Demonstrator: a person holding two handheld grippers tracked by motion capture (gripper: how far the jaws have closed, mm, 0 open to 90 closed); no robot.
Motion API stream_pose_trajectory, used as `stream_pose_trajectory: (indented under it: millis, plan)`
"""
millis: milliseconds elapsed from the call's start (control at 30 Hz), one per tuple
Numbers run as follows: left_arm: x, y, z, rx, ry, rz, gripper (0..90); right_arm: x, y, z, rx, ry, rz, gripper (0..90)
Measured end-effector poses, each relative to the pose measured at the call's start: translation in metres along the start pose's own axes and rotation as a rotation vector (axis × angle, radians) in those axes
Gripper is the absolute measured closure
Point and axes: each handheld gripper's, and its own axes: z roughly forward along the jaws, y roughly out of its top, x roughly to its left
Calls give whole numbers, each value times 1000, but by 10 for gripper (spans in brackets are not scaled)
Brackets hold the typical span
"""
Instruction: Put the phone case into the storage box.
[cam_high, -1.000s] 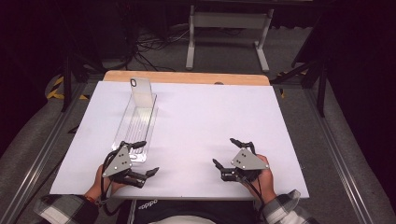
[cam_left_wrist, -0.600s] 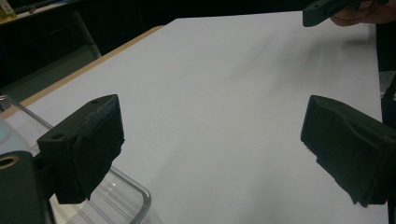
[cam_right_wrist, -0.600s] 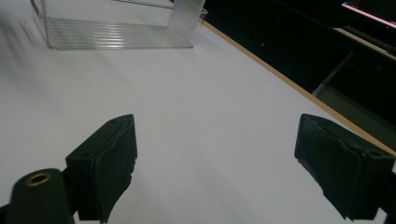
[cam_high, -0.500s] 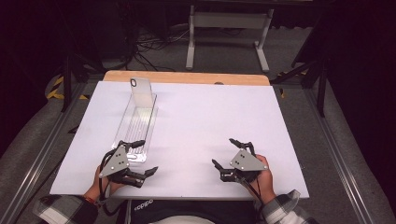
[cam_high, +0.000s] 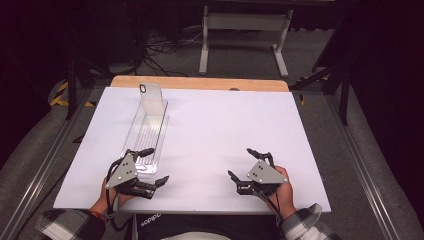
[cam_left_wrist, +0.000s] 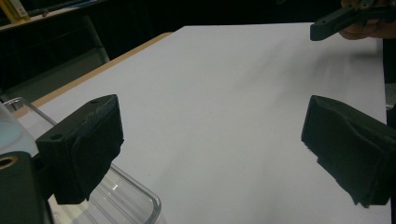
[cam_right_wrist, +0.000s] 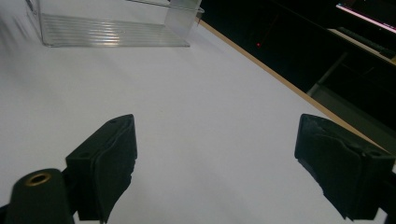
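A long clear plastic tray lies on the left half of the white table, running away from me. A clear panel with a small dark oval hole stands upright at its far end. My left gripper is open at the tray's near end, with one jaw over the tray's near corner and nothing held between the jaws. My right gripper is open above bare table at the near right, also holding nothing. The tray appears far off in the right gripper view.
A wooden strip borders the table's far edge. Beyond it are dark floor, cables and a white stand. Metal rails run along both sides. The other hand's gripper appears at the top right of the left gripper view.
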Motion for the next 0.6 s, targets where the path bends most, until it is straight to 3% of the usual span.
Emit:
stream_pose_trajectory:
  millis: [67,333,600]
  plan:
    - [-1,-1,0,-10,-8,-12,61,0,0,0,0,-1,3,136]
    - [-2,2,-1,-12,-6,8,62,3,1,-2,-5,-2,-12,135]
    - [5,1,0,-15,-19,-11,64,-5,-1,0,3,-3,31,135]
